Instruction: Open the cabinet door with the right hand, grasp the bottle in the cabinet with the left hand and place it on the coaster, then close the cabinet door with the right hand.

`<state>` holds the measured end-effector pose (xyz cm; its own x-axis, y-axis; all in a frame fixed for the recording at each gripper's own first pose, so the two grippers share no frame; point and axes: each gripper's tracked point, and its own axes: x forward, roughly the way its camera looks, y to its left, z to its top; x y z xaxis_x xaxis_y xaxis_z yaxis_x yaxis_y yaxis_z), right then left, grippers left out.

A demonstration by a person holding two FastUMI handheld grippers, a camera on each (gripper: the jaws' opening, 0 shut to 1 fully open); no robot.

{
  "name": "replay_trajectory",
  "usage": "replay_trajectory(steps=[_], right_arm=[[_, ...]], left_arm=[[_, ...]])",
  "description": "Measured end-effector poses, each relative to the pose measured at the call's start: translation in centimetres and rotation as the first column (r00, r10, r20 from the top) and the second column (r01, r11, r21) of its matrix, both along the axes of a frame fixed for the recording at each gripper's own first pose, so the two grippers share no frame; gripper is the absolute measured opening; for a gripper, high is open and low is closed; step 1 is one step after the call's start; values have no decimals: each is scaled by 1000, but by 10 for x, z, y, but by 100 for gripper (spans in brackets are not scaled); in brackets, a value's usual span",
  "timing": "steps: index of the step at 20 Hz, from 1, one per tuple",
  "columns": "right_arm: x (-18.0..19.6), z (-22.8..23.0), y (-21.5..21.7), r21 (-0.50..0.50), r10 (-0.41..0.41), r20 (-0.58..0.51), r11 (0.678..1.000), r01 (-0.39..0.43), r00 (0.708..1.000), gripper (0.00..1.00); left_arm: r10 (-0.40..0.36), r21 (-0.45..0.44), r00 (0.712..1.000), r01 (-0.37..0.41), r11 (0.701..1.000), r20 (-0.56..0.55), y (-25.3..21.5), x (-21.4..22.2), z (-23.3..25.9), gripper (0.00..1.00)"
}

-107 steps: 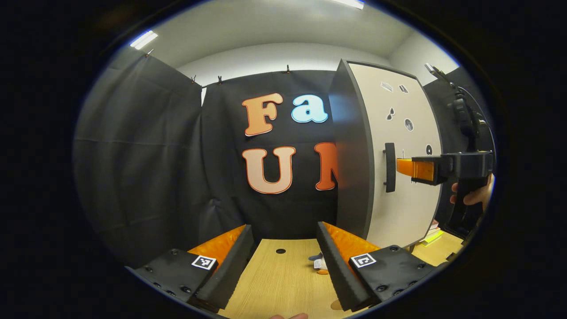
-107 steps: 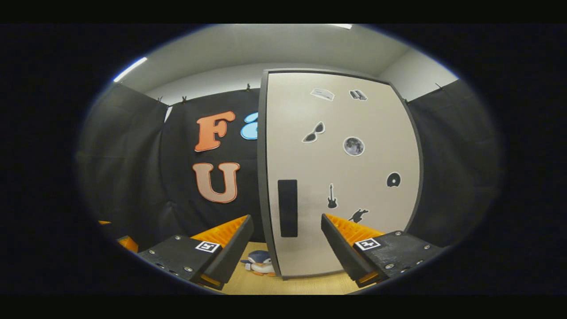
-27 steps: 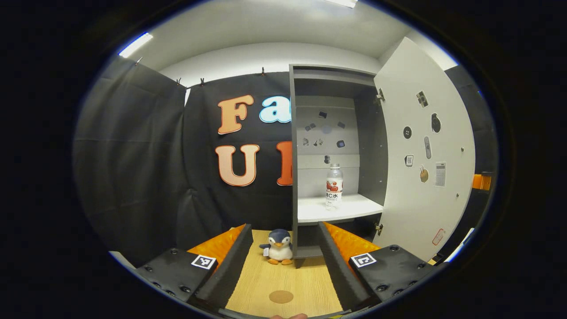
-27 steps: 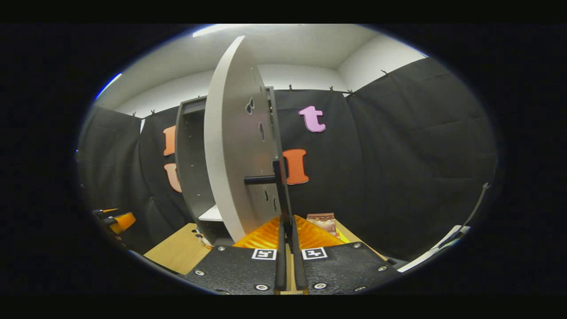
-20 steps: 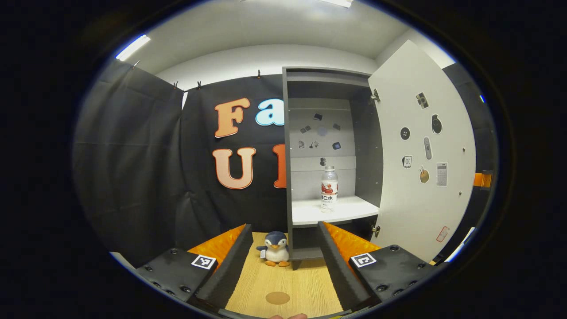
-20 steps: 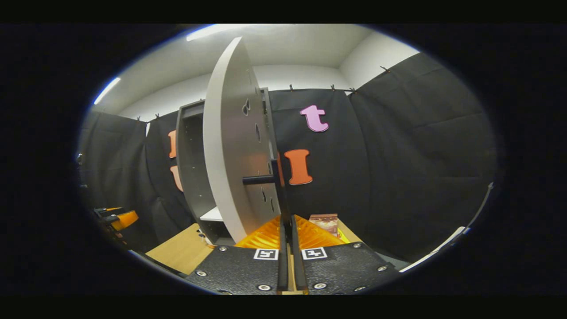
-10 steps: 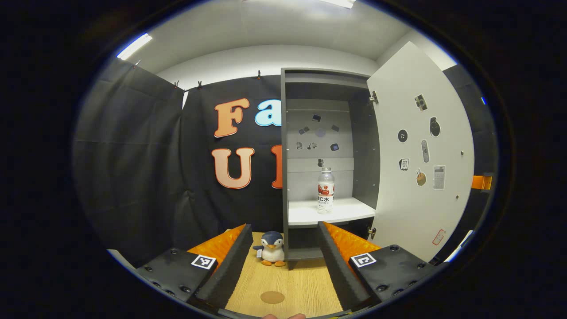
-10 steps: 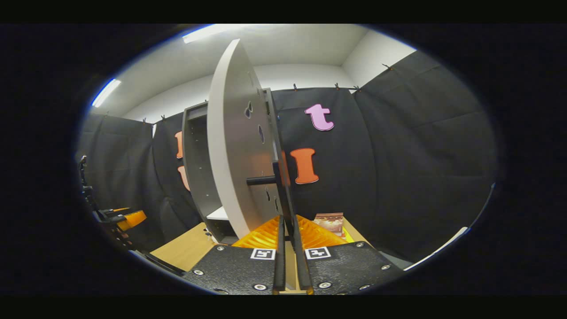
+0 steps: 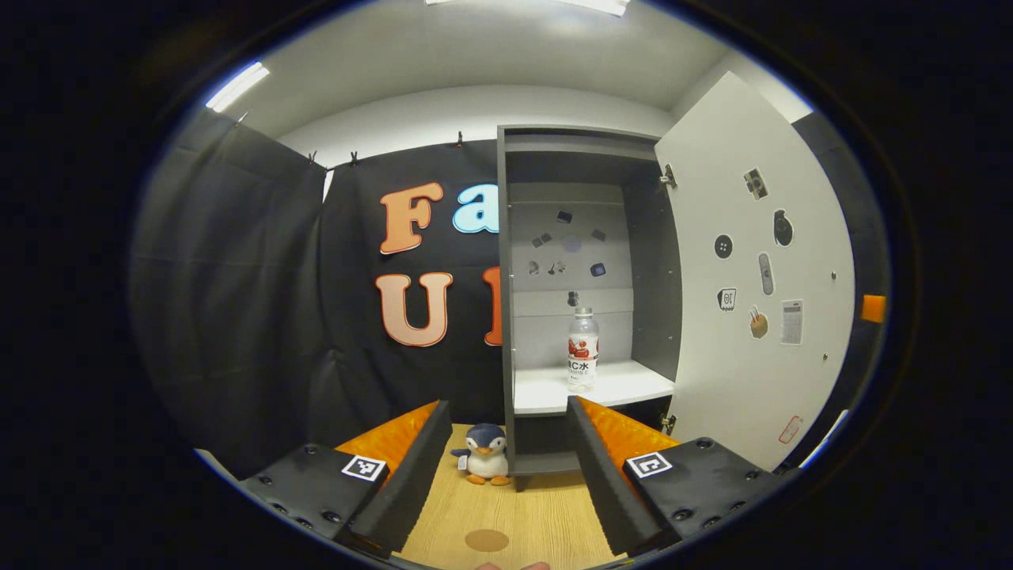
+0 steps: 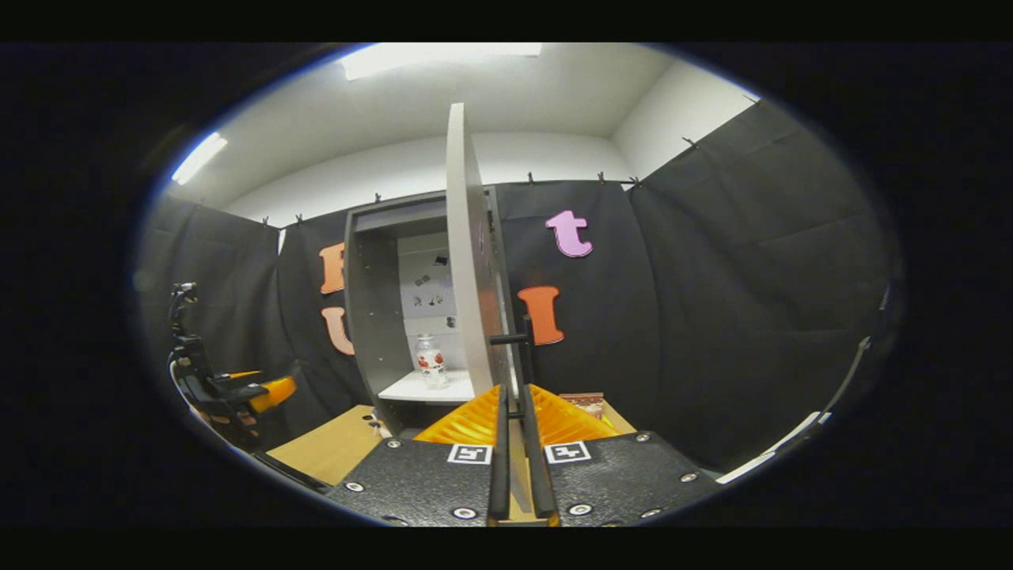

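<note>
Left gripper (image 9: 502,467) hangs low over the wooden surface (image 9: 546,522), its jaws spread wide and holding nothing, lined up toward the open cabinet (image 9: 582,158). On the white shelf (image 9: 546,392) inside stands the bottle (image 9: 582,350): clear plastic, upright, a narrow cap on top and a red-and-white label round its middle. I'd guess it is light and a bit slick, with thin walls that give under a hard squeeze, so the labelled waist looks the best place to take it, firmly but not crushingly. The coaster (image 9: 486,541), a flat brown disc, lies on the surface just ahead of the left gripper, well apart from the bottle. A plush penguin (image 9: 484,453) sits beside the cabinet's foot. Right gripper (image 10: 514,443) is pinched on the dark bar handle (image 10: 524,364) of the cabinet door (image 10: 467,261), a stiff pale panel swung wide open.
</note>
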<state>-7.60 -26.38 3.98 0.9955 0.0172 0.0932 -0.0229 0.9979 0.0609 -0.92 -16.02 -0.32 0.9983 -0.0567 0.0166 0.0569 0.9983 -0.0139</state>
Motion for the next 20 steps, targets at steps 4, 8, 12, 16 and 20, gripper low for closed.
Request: replay_trajectory(steps=[4,8,12,16,20], right_arm=[[-16,6,28,3,-21,13,1000,21,1000,22],[-20,6,70,-15,-23,21,1000,23,1000,22],[-10,9,115,-41,-2,39,999,4,999,19],[24,-16,136,-26,-14,-30,1000,13,999,31],[44,-21,143,7,-25,-48,1000,25,999,32]], left_arm=[[-44,0,999,44,999,25,-19,36,2,94],[-98,13,994,98,995,54,-42,77,4,94],[-169,14,984,168,986,55,-69,123,-4,95],[-208,13,977,208,978,46,-89,169,-16,95],[-233,11,972,233,972,32,-111,219,-28,94]])
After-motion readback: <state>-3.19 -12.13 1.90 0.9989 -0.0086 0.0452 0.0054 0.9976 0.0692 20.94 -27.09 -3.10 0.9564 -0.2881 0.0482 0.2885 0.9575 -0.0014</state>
